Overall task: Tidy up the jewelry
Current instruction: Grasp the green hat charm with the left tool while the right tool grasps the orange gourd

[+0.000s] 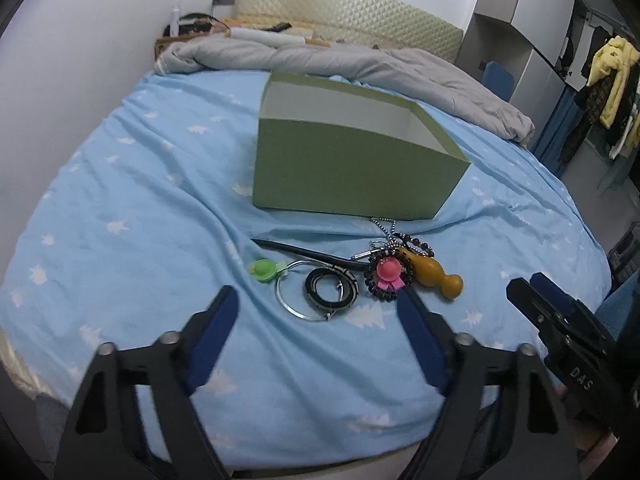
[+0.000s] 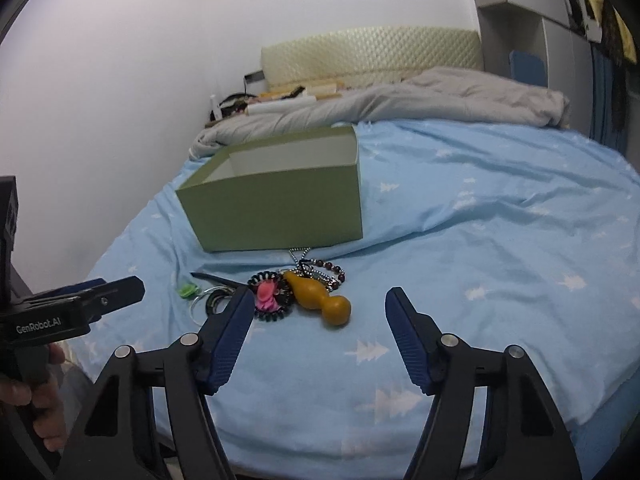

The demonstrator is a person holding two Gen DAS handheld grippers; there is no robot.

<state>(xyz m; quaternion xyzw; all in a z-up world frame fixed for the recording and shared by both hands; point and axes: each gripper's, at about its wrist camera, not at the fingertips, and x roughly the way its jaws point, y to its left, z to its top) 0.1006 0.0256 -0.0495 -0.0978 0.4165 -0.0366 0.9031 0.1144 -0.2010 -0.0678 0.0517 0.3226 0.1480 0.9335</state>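
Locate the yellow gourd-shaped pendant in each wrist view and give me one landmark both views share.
Left wrist view: the yellow gourd pendant lies right of centre, at the right end of the jewelry pile.
Right wrist view: the gourd lies near centre, ahead of the open fingers.
Shared landmark: the green box behind the pile.

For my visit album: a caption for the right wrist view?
Open right gripper hovers before a jewelry pile by a green box on a blue bed.
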